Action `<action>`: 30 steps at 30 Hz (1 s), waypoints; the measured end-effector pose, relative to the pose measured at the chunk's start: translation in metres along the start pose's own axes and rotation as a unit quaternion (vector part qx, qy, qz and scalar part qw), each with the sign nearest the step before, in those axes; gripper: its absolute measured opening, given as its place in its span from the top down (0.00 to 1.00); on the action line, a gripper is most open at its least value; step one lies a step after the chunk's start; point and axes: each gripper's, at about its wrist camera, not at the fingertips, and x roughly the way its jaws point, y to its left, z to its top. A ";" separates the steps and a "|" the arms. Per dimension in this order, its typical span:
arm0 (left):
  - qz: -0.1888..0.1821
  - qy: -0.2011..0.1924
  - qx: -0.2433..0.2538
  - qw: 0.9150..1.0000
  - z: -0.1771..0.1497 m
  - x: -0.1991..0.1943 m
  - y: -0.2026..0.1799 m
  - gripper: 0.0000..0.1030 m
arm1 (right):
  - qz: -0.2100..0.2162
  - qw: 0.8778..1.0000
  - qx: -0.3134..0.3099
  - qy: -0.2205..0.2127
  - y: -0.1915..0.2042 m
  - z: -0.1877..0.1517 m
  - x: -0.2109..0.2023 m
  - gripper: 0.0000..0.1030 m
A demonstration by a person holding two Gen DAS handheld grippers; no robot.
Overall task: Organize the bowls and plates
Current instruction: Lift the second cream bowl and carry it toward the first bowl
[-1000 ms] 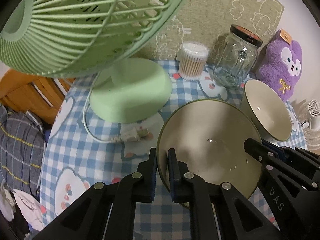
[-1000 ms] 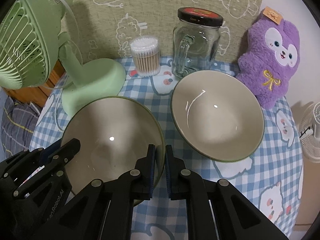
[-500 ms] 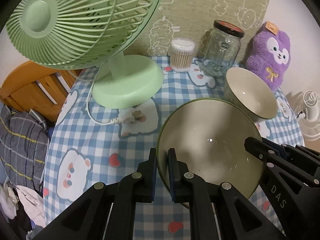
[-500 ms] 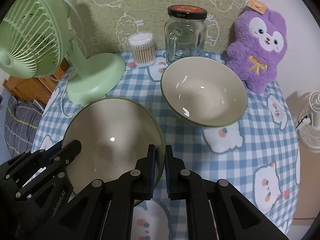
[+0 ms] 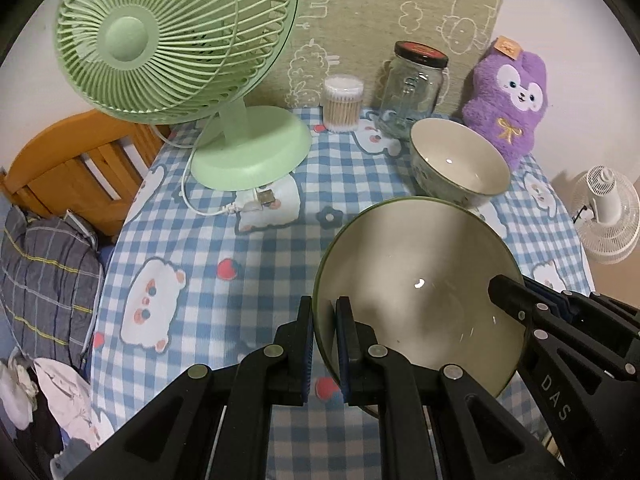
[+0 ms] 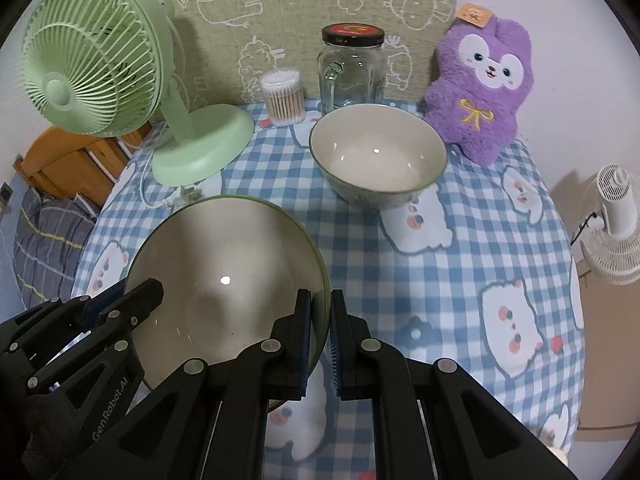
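Both grippers have the big bowl (image 5: 416,292) up off the desk (image 5: 256,256): the left hand-held gripper (image 5: 325,344) is clenched on its left rim, and the right hand-held gripper (image 6: 320,340) pinches the opposite rim. The risk, as I read it: glazed rim, thin pinch, so if one hand runs ahead or tips, the bowl could twist out and drop. It's wide, shallow, cream inside with a green edge, and glossy. Farther off sits the smaller bowl (image 6: 378,160), deeper and the same cream, upright on the checked cloth; a clumsy descent could knock them together. Beyond stand the glass jar (image 6: 352,68) and the green fan (image 5: 176,40).
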 end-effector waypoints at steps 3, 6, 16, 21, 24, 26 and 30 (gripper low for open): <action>-0.001 -0.002 0.001 1.000 -0.009 -0.008 -0.003 0.93 | 0.001 1.000 0.002 -0.002 -0.002 -0.009 -0.008 0.89; -0.001 -0.004 0.001 1.000 -0.016 -0.017 -0.004 0.93 | 0.003 1.000 0.003 -0.004 -0.003 -0.018 -0.018 0.89; -0.005 -0.023 0.003 1.000 -0.041 -0.059 -0.011 0.93 | 0.007 1.000 0.003 -0.023 -0.006 -0.041 -0.060 0.89; -0.010 -0.031 0.005 0.999 -0.054 -0.076 -0.014 0.93 | 0.012 0.999 0.009 -0.030 -0.008 -0.053 -0.077 0.89; -0.009 -0.035 0.006 0.999 -0.062 -0.084 -0.015 0.93 | 0.012 0.999 0.007 -0.033 -0.007 -0.061 -0.086 0.89; -0.011 -0.036 0.004 0.999 -0.068 -0.088 -0.015 0.94 | 0.011 0.999 0.005 -0.034 -0.006 -0.067 -0.091 0.89; -0.011 -0.038 0.004 0.999 -0.079 -0.097 -0.014 0.94 | 0.012 0.999 0.002 -0.036 -0.003 -0.080 -0.101 0.89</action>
